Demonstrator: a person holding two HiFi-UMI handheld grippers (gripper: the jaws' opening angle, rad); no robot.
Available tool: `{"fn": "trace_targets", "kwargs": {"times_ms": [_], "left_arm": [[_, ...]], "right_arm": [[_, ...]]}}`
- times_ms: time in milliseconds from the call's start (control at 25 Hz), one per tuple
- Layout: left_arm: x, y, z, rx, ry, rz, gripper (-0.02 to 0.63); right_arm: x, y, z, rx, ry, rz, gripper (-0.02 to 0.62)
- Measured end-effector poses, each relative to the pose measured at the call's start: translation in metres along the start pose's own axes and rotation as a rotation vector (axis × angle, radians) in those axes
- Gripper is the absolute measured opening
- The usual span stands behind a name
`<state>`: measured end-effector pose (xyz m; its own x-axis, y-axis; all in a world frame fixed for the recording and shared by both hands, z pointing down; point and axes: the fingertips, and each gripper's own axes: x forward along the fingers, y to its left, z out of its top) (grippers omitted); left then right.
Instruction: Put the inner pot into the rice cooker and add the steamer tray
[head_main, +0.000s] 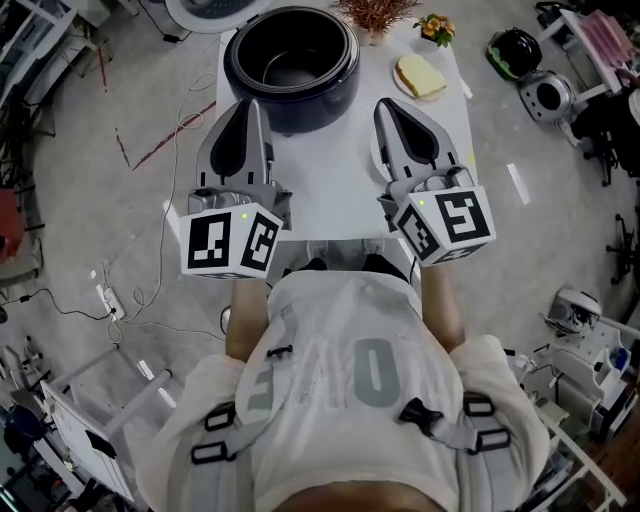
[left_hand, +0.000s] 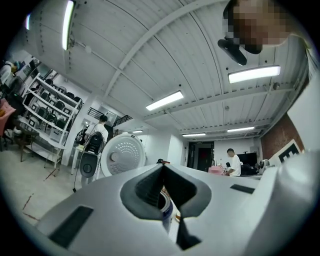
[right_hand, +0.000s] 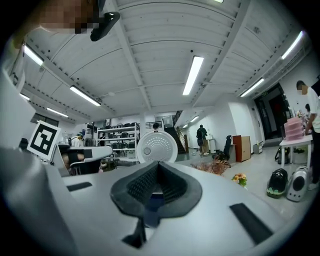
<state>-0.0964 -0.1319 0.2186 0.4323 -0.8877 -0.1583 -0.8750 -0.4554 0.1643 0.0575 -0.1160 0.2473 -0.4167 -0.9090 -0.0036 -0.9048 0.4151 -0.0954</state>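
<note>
A white table (head_main: 330, 195) stood on a grey concrete floor (head_main: 80, 200) strewn with cables (head_main: 160, 250). Shelving (left_hand: 47, 115) and ceiling strip lights (left_hand: 165, 100) lined the room. The open rice cooker (head_main: 291, 65) sat at the table's far end, with a plate (head_main: 399, 84) near it. The left gripper (head_main: 249, 108) and right gripper (head_main: 388, 108) hovered over the table, jaws pressed together on nothing. The grey lettering on the person's shirt (head_main: 350, 380) could not be read.

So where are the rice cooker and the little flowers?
rice cooker (head_main: 310, 116), head view, front of its dark outer wall.
little flowers (head_main: 437, 28), head view, middle of the bunch.
</note>
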Motion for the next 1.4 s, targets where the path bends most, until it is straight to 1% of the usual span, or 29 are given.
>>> {"fn": "trace_targets", "kwargs": {"times_ms": [200, 320, 440, 600, 760, 840, 960, 1080, 1160, 1200, 1240, 1280, 1320, 1400], "left_arm": [[0.027, -0.054, -0.020, 0.003, 0.021, -0.030, 0.020], [0.042, -0.088, -0.043, -0.022, 0.059, -0.057, 0.020], [0.053, -0.111, -0.061, -0.036, 0.088, -0.077, 0.021], [0.065, -0.128, -0.088, -0.042, 0.132, -0.076, 0.021], [0.069, -0.132, -0.116, -0.049, 0.183, -0.040, 0.021], [0.072, -0.130, -0.127, -0.069, 0.203, -0.021, 0.023], [0.076, -0.123, -0.148, -0.144, 0.238, 0.004, 0.023], [0.078, -0.120, -0.176, -0.228, 0.294, -0.003, 0.025], [0.079, -0.118, -0.197, -0.295, 0.332, -0.003, 0.031], [0.080, -0.118, -0.208, -0.329, 0.351, -0.001, 0.047], [0.080, -0.118, -0.219, -0.364, 0.371, 0.000, 0.076], [0.079, -0.118, -0.229, -0.400, 0.391, 0.000, 0.109], [0.078, -0.117, -0.240, -0.435, 0.412, 0.000, 0.139], [0.076, -0.114, -0.261, -0.493, 0.449, 0.010, 0.178]], "right_arm": [[-0.039, -0.067, 0.006, -0.008, -0.004, -0.072, 0.009], [-0.066, -0.112, -0.003, 0.002, 0.016, -0.127, 0.009], [-0.089, -0.149, -0.013, 0.012, 0.037, -0.181, 0.009], [-0.114, -0.188, -0.026, 0.052, 0.059, -0.234, 0.009], [-0.133, -0.214, -0.043, 0.064, 0.085, -0.263, 0.009], [-0.138, -0.224, -0.051, 0.091, 0.093, -0.270, 0.009], [-0.143, -0.236, -0.068, 0.159, 0.102, -0.279, 0.009], [-0.147, -0.248, -0.089, 0.218, 0.123, -0.286, 0.009], [-0.147, -0.254, -0.103, 0.268, 0.143, -0.270, 0.015], [-0.146, -0.257, -0.111, 0.301, 0.154, -0.256, 0.057], [-0.145, -0.259, -0.118, 0.338, 0.163, -0.241, 0.115], [-0.143, -0.261, -0.126, 0.374, 0.170, -0.231, 0.159], [-0.142, -0.263, -0.135, 0.408, 0.176, -0.228, 0.175], [-0.141, -0.266, -0.154, 0.480, 0.187, -0.238, 0.176]]}}
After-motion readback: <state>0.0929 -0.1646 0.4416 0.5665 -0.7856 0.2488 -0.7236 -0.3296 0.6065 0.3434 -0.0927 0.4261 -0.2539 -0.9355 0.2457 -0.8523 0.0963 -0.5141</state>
